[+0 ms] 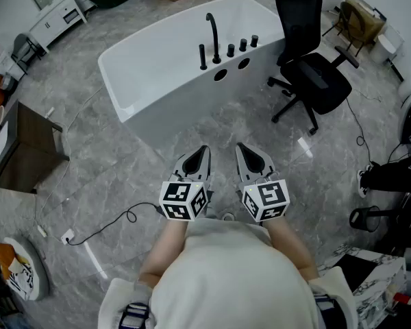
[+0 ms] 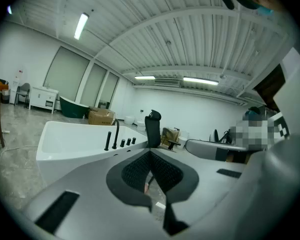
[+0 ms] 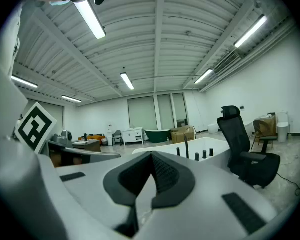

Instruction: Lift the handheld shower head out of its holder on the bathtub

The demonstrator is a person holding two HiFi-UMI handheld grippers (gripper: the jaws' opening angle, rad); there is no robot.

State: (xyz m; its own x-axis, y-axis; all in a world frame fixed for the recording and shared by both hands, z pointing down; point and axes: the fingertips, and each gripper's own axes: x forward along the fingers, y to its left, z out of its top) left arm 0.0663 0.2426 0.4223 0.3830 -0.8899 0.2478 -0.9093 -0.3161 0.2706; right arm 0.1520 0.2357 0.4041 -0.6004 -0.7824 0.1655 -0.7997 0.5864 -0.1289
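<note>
Two grippers are hanging side by side low in the head view, over the grey marbled floor [image 1: 89, 177] and well apart from the white bathtub [image 1: 185, 108], both pointing toward it. The left gripper [image 1: 204, 151] is showing its jaws brought together, the dark pads meeting at the tips with nothing between them. The right gripper [image 1: 240, 148] is showing the same: jaws fully closed and empty. The handheld shower head [image 1: 203, 55] is standing upright in its holder on the tub's rim, a slim black rod just left of the curved black faucet [image 1: 212, 36], with three black knobs [image 1: 242, 44] lining up to the faucet's right. Neither gripper is touching it. In the left gripper view the shower head [image 2: 108, 140] is appearing left of the closed jaw tips [image 2: 150, 153]. In the right gripper view it [image 3: 178, 151] is appearing to the right of that gripper's tips [image 3: 152, 155]. A black office chair [image 1: 315, 74] is standing near the tub's right end, and a thin black cable [image 1: 116, 221] is lying across the floor left of the left gripper.
</note>
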